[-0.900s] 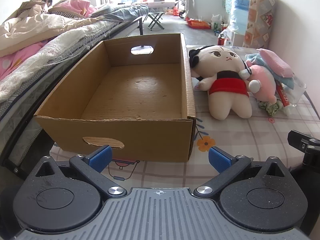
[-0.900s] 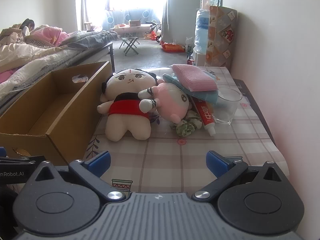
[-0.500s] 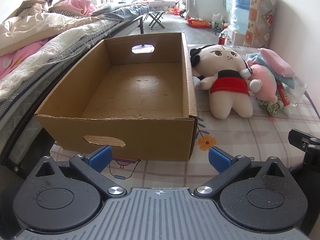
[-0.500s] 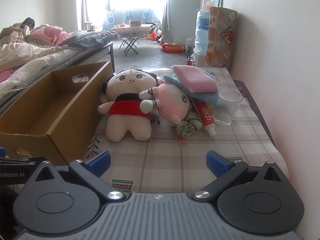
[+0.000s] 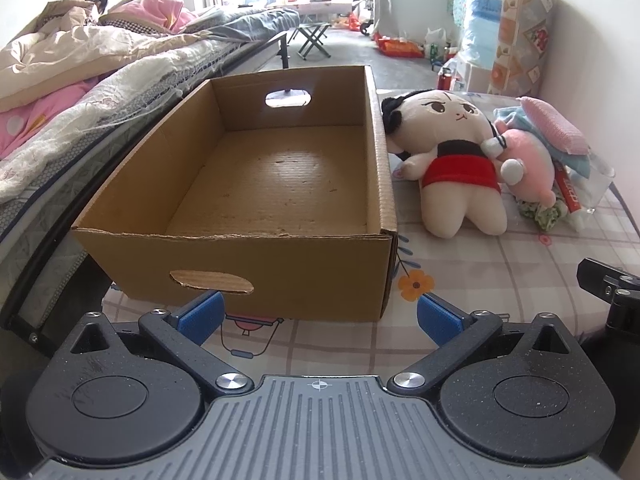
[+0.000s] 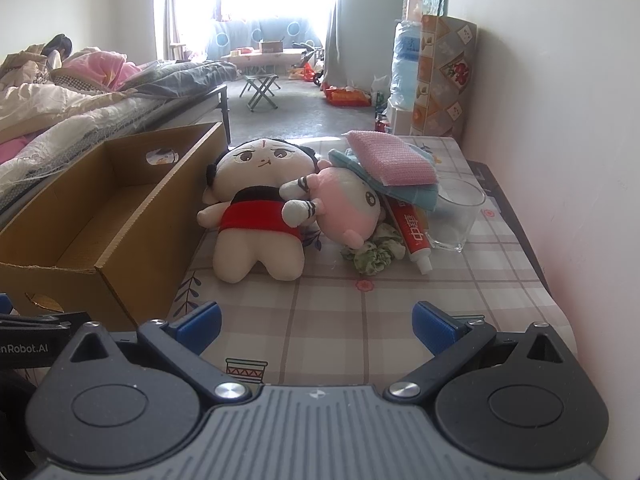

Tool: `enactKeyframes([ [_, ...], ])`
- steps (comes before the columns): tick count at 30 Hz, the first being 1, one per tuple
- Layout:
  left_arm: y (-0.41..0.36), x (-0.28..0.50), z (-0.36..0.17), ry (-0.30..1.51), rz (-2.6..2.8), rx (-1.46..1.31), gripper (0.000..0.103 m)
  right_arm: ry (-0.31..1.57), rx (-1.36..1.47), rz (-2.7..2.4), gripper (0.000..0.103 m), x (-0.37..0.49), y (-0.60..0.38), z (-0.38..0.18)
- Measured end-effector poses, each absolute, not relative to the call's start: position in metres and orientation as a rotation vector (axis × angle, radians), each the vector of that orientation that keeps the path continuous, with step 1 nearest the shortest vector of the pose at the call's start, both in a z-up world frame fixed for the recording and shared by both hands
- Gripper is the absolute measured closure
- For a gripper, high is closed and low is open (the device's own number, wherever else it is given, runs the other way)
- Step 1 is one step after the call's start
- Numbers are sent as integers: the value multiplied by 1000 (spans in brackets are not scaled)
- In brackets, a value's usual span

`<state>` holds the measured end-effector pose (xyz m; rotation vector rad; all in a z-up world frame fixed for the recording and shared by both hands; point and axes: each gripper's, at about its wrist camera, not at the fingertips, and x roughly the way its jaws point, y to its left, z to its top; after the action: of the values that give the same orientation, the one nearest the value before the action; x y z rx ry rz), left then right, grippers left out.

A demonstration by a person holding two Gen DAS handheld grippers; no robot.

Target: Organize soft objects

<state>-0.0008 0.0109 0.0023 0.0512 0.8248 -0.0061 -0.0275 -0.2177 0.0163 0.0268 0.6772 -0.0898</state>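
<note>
Cardboard, brown and open-topped, forms the empty box (image 5: 280, 184) waiting as the likely bin for the soft things. Just right of the box lies the cream doll in a red dress (image 6: 260, 216), a pink plush (image 6: 352, 208) leaning on it. Left gripper (image 5: 318, 316) and right gripper (image 6: 316, 320) hover spread wide, holding nothing, presumably ready to pick.

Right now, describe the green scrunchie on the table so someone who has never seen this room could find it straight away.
Start at the cardboard box on the checked tablecloth; the toy pile lies to its right. In front of the pink plush, beside the toothpaste tube, lies the scrunchie. It is the only crumpled green and white fabric ring, and the smallest soft thing there.
</note>
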Motion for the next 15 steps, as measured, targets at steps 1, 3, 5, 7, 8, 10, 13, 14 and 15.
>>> enactKeyframes([
  [1, 11, -1, 2, 825, -6, 52, 0, 678, 27, -90, 0, -27, -218, 16],
  [3, 11, -1, 2, 827, -6, 53, 0, 678, 26, -89, 0, -28, -217, 16],
  [5, 11, -1, 2, 828, -6, 52, 0, 678, 25, -89, 0, -28, -217, 16],
  [7, 11, -1, 2, 827, -5, 52, 0, 677, 27, -89, 0, -28, -217, 16],
  [8, 11, -2, 2, 827, -6, 52, 0, 676, 27, -89, 0, -28, -217, 16],
  [10, 11, -2, 2, 825, -5, 52, 0, 676, 27, -89, 0, -29, -216, 16],
  [13, 11, -3, 1, 824, -4, 52, 0, 677, 25, -88, 0, -29, -216, 16],
  [14, 12, -3, 1, 825, -4, 52, 0, 676, 26, -88, 0, -29, -216, 16],
  [15, 12, -2, 2, 825, -4, 52, 0, 676, 27, -88, 0, -29, -216, 16],
])
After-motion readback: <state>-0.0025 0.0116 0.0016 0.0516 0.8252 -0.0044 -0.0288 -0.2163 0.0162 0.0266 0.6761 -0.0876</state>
